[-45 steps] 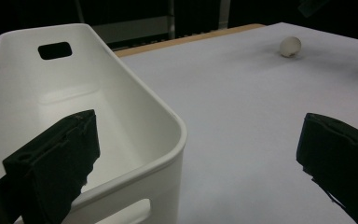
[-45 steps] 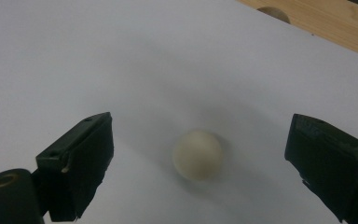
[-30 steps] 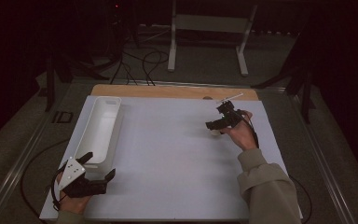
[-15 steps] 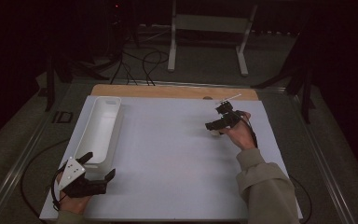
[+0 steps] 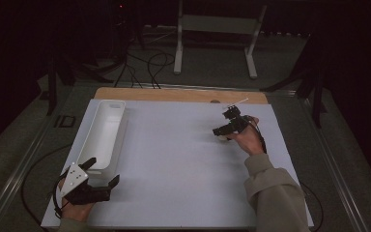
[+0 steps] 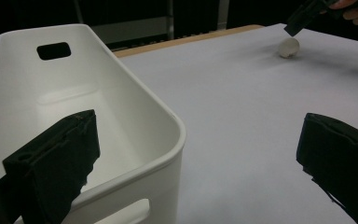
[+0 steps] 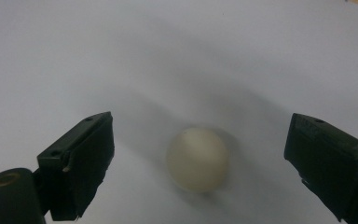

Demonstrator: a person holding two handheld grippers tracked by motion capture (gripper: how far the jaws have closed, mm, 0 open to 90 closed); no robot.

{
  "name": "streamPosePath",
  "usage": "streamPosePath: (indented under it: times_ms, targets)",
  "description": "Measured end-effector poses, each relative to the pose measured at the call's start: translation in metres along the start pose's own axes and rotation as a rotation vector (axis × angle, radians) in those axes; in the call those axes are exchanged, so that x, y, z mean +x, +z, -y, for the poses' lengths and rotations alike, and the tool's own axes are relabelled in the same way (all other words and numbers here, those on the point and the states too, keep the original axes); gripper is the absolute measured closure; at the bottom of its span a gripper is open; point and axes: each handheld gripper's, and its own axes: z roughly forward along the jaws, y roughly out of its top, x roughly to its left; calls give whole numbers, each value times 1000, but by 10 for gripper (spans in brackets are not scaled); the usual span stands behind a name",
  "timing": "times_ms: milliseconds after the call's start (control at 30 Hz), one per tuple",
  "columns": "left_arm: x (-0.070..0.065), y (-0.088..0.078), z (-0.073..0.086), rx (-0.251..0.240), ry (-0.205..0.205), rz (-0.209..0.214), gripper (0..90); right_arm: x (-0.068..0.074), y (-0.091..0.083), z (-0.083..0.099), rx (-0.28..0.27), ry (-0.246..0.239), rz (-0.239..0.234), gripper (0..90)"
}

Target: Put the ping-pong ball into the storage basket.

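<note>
I have the right gripper (image 7: pixel 198 163) hanging over a small, cream-white, smooth ball (image 7: pixel 197 159) that lies on the white table sheet (image 5: pixel 174 159) toward the far right; its jaws stand wide apart on either side of the ball and touch nothing. My left gripper (image 5: pixel 102 176) rests at the near left corner, jaws also spread and holding nothing, one jaw just inside the near end of the long white plastic bin (image 5: pixel 104 133). My worry is the ball itself: it looks hard and slick, and I judge that if one jaw meets it before the other as I close, it will squirt sideways and roll across the bare sheet. Closing too high on the curve could pop it out from below, and a weak pinch could drop it on the way to the bin
</note>
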Motion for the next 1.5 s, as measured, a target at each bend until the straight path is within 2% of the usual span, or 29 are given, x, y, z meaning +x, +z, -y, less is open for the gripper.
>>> streamPosePath:
  times_ms: [500,800,1033,1500]
  targets:
    - [0,0,0,0,-1,0,0,1,9,4,39,2,-8,91]
    - [0,0,0,0,-1,0,0,2,15,6,60,7,-8,135]
    - [0,0,0,0,-1,0,0,3,19,6,87,5,10,239]
    - [0,-1,0,-1,-2,0,0,2,24,9,141,6,11,352]
